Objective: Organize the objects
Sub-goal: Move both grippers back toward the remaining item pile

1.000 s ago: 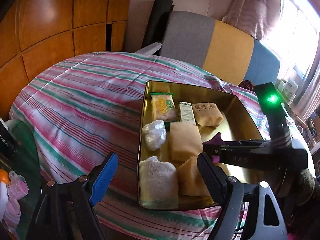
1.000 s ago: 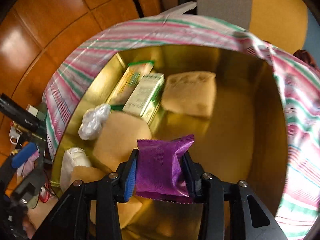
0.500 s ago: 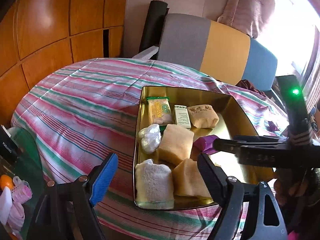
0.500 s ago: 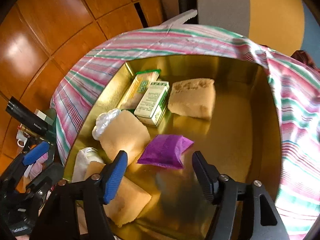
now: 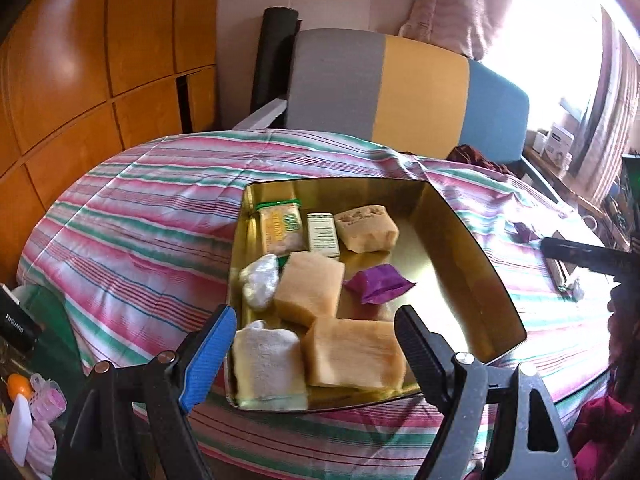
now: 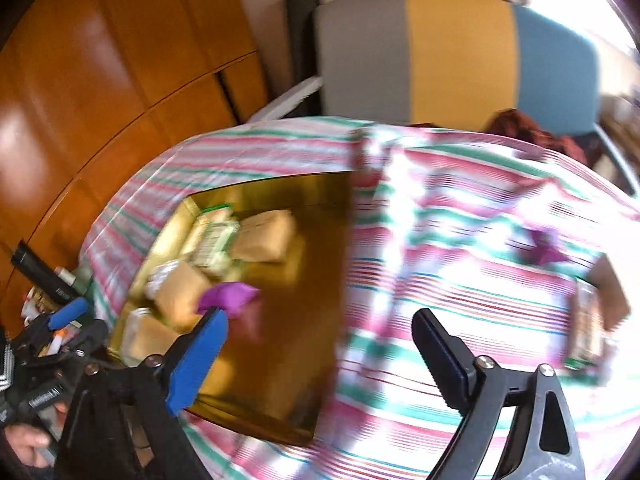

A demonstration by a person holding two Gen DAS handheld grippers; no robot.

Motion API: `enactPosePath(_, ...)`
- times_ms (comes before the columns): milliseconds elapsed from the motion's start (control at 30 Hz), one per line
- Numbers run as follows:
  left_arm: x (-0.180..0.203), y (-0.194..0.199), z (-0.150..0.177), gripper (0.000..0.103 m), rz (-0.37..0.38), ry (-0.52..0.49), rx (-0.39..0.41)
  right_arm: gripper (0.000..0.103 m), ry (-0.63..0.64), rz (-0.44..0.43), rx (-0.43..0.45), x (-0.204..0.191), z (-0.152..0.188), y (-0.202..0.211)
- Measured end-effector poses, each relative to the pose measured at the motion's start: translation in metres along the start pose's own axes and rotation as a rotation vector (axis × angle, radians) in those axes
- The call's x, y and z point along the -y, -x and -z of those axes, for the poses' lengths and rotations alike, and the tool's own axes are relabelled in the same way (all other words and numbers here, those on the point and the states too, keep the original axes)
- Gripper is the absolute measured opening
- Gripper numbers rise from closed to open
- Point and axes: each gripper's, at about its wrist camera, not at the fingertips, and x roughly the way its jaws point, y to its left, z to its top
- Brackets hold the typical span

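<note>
A gold metal tray (image 5: 472, 240) on the striped tablecloth holds several wrapped blocks, a white cloth bundle (image 5: 266, 360) and a purple packet (image 5: 378, 288) lying loose near its middle. My left gripper (image 5: 314, 354) hovers open over the tray's near edge with nothing between its fingers. My right gripper (image 6: 320, 360) is off to the right of the tray (image 6: 312, 280), above the cloth. Its jaws are opening and hold nothing. In that blurred view the purple packet (image 6: 228, 296) lies just beyond the blue pad. A second purple packet (image 6: 548, 250) rests on the cloth.
A grey, yellow and blue chair back (image 5: 400, 92) stands behind the round table, with wooden panelling (image 5: 80, 60) to the left. More packets (image 6: 592, 320) lie on the cloth at the right. Small clutter (image 5: 24, 400) sits below the table's left edge.
The right gripper opened and let go of the purple packet, which now lies in the tray. It then swung out to the right over the cloth. The left gripper drew back a little.
</note>
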Motion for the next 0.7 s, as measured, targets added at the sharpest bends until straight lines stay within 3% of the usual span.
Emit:
enactPosePath(333,0.036,-0.003,-0.009,0.083,0.055,-0.076,-0.001,0.097,-0.209,0.264,0.038,0.151,0.022,0.048)
enactPosePath(500,0.065,-0.005,-0.022,0.083,0.119,-0.112,0.005,0.099,-0.425,0.406,0.113,0.23,0.046,0.071)
enactPosePath(633,0.099,-0.01,-0.034,0.083,0.197,-0.154,-0.013,0.099,-0.673,0.409,0.146,0.278,0.07,0.082)
enactPosePath(700,0.121,-0.015,-0.037,0.083,0.246,-0.172,-0.036,0.099,-0.733,0.388,0.195,0.289,0.074,0.09)
